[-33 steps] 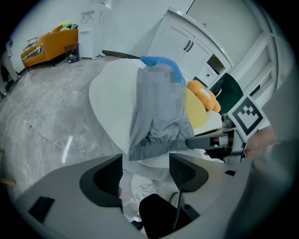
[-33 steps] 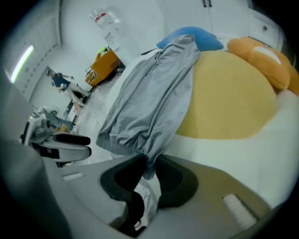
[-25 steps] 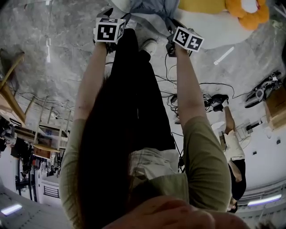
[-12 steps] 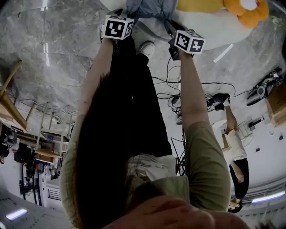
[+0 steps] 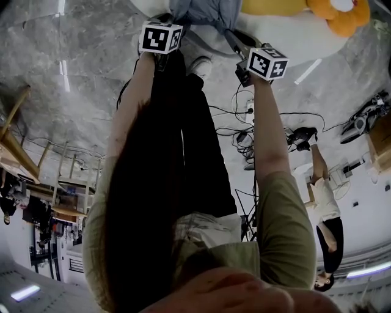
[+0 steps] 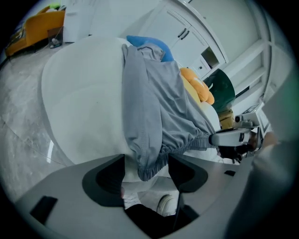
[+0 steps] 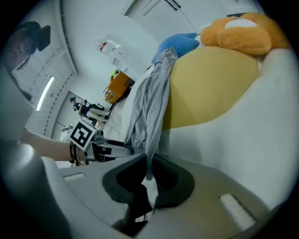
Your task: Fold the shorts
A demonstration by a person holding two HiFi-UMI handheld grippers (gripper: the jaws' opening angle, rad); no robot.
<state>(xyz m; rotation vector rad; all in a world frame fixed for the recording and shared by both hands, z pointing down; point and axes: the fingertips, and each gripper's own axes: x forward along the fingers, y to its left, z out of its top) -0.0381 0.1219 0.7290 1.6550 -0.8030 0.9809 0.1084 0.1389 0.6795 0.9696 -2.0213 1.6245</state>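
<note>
Grey shorts lie over the edge of a white round cushion and hang toward me. In the left gripper view the elastic waistband corner of the shorts droops between the wide-apart jaws of my left gripper, and the pads do not pinch it. My right gripper is shut on a thin fold of the shorts, which stretch up from its jaws. In the head view the left gripper and the right gripper sit at the top, either side of the cloth.
A yellow and orange plush toy lies on the cushion beside the shorts, with a blue item behind them. Cables run across the marble floor. Another person stands at the right. Wooden furniture stands at the left.
My left gripper has moved in toward the shorts' hanging edge. The right gripper has shifted slightly, still holding the cloth.
</note>
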